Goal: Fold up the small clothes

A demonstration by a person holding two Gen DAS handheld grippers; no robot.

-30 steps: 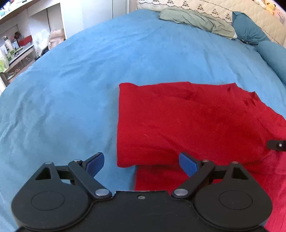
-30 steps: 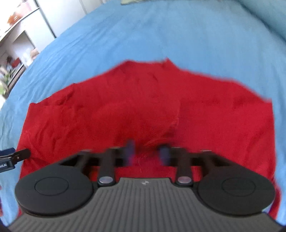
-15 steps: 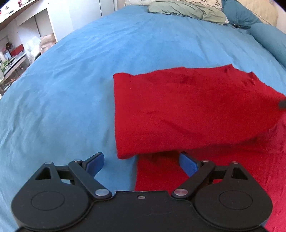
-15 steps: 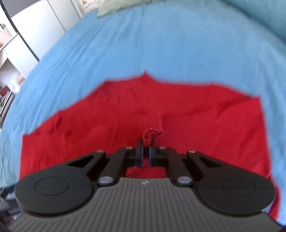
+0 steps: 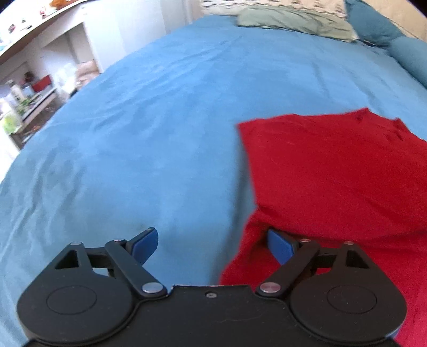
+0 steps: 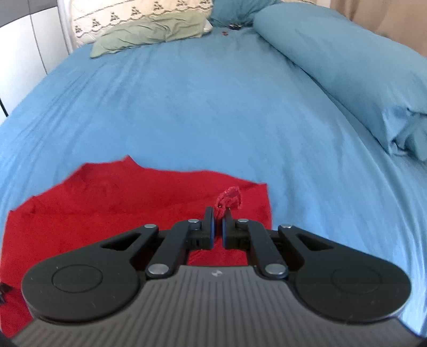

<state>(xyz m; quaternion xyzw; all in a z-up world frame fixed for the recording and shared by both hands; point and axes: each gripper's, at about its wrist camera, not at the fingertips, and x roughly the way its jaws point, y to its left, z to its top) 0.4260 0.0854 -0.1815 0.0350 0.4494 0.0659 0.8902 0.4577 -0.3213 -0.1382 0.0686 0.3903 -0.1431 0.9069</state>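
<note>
A red garment point(image 5: 333, 170) lies partly folded on the blue bedsheet point(image 5: 160, 120), one layer doubled over the other. My left gripper point(image 5: 213, 247) stands open at the garment's near left corner: its right pad rests on the red cloth, its left pad over bare sheet. In the right wrist view the red garment point(image 6: 106, 202) spreads to the lower left. My right gripper point(image 6: 218, 215) is shut on a bunched pinch of its red fabric, which pokes up past the fingertips and is lifted off the bed.
A rolled blue duvet point(image 6: 347, 69) runs along the right side of the bed. A green pillowcase point(image 6: 149, 32) and a patterned pillow point(image 6: 128, 13) lie at the head. White shelves point(image 5: 40, 80) with small items stand beyond the bed's left edge.
My right gripper has shut on a pinch of the red cloth and risen with it, tilting up toward the head of the bed. The garment's folded layer has shifted right in the left wrist view.
</note>
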